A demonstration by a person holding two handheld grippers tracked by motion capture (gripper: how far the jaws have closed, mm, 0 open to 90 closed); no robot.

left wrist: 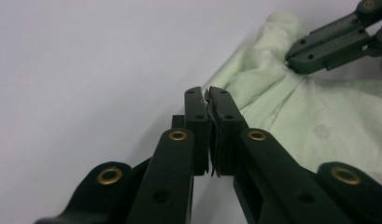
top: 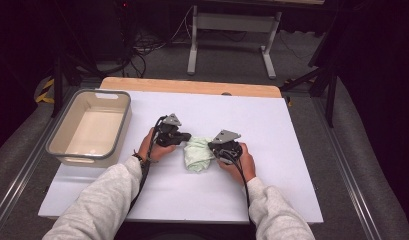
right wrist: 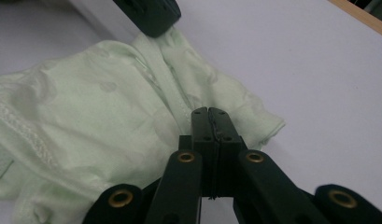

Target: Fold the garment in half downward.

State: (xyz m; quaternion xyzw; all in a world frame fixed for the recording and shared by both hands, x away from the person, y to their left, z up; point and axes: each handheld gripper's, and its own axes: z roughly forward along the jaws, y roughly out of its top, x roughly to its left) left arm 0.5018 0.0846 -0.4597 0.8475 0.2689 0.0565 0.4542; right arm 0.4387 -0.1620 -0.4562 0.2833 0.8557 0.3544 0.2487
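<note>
While I look down from the high view, a pale green cloth (top: 198, 155) lies bunched into a small heap near the middle of the white table (top: 272, 150), between my two tools. My left gripper (top: 186, 137) touches its far left edge and my right gripper (top: 212, 146) its right side. A grey bin (top: 67, 150) sits well apart at the left.

From the left gripper view, the jaws are pressed together at the cloth's (left wrist: 291, 116) edge; whether they pinch fabric I cannot tell.

From the right gripper view, the jaws are pressed together over a crumpled fold of the cloth (right wrist: 100, 112), apparently pinching it.
</note>
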